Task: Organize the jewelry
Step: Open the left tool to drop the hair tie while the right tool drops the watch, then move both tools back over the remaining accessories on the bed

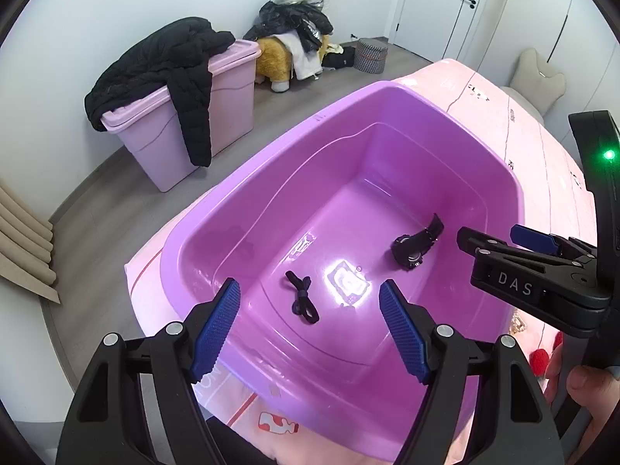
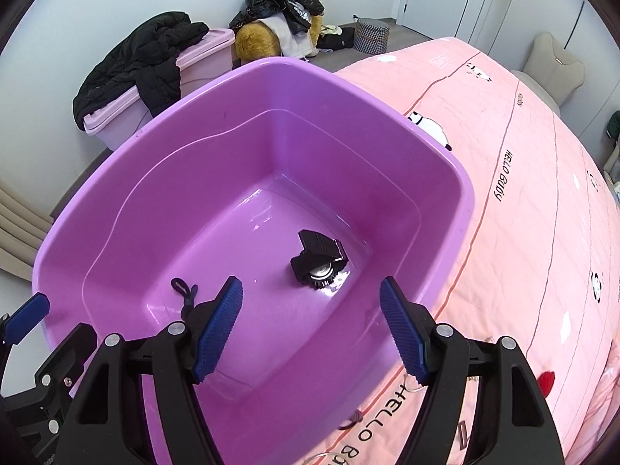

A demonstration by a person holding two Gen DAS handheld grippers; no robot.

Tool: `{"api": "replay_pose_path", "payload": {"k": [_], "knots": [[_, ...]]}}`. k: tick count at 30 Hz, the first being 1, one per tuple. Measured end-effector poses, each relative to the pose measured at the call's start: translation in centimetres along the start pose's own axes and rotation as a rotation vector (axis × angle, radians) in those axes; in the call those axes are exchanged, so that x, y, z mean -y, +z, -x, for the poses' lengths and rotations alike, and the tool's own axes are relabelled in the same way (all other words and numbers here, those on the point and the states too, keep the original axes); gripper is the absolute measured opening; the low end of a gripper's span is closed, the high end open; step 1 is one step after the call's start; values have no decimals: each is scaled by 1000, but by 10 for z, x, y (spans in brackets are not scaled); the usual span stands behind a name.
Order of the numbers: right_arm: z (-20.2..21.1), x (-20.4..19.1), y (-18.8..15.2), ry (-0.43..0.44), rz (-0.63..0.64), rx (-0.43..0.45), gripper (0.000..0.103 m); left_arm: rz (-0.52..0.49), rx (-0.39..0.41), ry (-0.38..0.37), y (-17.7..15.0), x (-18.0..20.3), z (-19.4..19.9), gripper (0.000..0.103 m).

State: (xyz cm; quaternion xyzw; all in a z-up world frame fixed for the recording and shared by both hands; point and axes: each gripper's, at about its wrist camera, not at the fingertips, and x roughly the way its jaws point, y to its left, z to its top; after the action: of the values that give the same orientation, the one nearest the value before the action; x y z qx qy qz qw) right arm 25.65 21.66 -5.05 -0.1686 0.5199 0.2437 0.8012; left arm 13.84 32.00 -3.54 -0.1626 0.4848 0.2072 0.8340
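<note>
Both tongs, left (image 1: 310,321) & right (image 2: 312,321), gape empty over purple tub (image 2: 445,155) (watch (image 2: 319,261) w/ black cord (image 1: 302,298) inside).

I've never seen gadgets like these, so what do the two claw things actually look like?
Each is a black plastic frame with silver rivets, ending in two blue ribbed pads. The left gripper and right gripper match. Seen from the left camera, the right one carries white "DAS" lettering and a green light.
</note>
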Motion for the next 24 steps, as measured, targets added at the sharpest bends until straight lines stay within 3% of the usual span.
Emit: {"api": "replay_pose_path", "payload": {"k": [13,24], "knots": [[39,17,-46,12,-75,59,70,-32,38,-10,-23,9,31,73],[78,51,-120,17,-176,124,70,-99,56,-44,-59,29,57,76]]}}
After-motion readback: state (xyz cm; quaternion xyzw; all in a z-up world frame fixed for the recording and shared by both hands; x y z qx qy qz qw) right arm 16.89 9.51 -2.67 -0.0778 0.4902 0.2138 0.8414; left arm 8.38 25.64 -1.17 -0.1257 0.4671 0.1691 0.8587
